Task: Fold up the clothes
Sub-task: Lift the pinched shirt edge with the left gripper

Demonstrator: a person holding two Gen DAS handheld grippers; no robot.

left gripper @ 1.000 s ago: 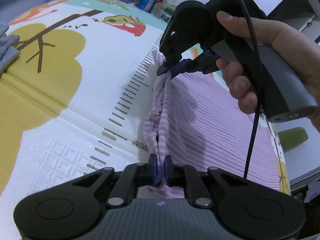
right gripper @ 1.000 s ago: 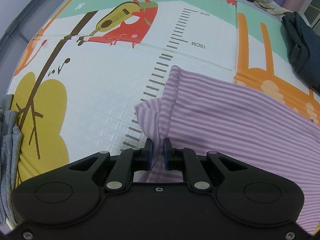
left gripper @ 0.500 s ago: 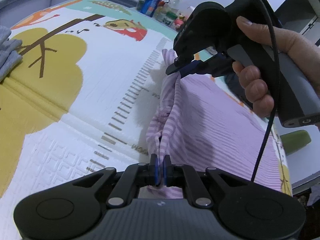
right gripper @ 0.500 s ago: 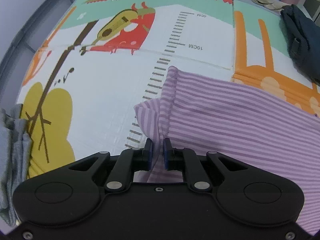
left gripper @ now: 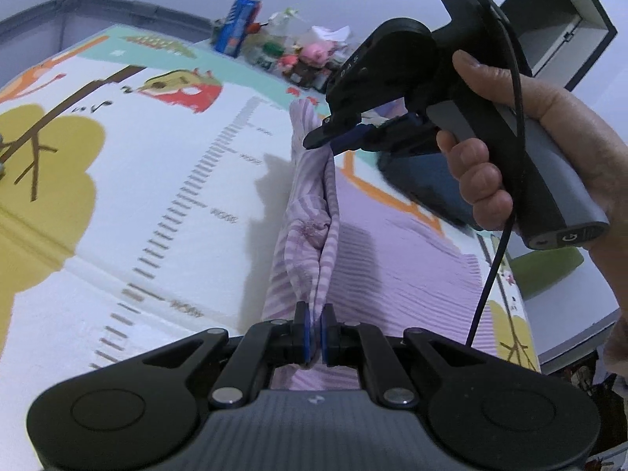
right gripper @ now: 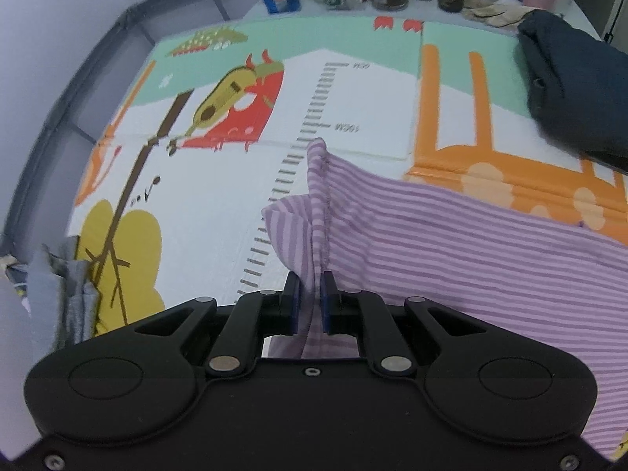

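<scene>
Left gripper (left gripper: 314,331) clamping bunched edge of purple striped garment (left gripper: 396,259), bottom centre of frame. Right gripper (right gripper: 311,302) pinching same edge at seam; likely raising one side for fold-over. Rest of garment lying on play mat (right gripper: 219,204), centre right. Left view alone showing person's hand (left gripper: 522,149); right view alone showing grey cloth (right gripper: 66,298), lower left.

Striped garment (right gripper: 471,243) cut off rightward; far clutter (left gripper: 290,55) blurred, unidentifiable.
</scene>
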